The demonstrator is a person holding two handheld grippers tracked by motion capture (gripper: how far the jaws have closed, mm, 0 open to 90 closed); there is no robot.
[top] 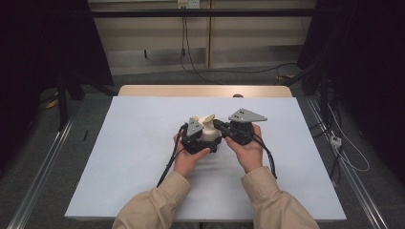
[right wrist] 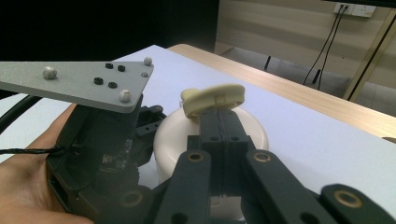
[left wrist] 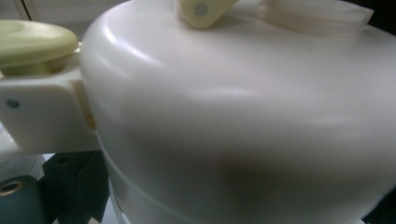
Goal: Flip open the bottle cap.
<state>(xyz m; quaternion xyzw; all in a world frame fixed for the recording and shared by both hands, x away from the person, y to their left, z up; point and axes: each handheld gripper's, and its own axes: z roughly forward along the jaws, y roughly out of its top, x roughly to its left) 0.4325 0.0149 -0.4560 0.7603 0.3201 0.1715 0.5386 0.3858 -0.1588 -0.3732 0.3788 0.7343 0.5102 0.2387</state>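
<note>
I see the round cream-white plastic container at the centre of the high view, on the white-covered table. My right gripper has its fingers closed on the pale yellow handle above its lid. My left gripper presses against the container's side; whether its fingers are open I cannot tell.

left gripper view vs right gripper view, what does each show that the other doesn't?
Left gripper view alone: a close-up of the white pot's side wall, a white hinge bracket with a screw, and a pale yellow knob beside it.

Right gripper view alone: the right tool, its jaws closed on the yellow handle atop the pot; the left tool with its grey plate, held in a hand; the white sheet; the wooden table edge.

Both: the white pot.
</note>
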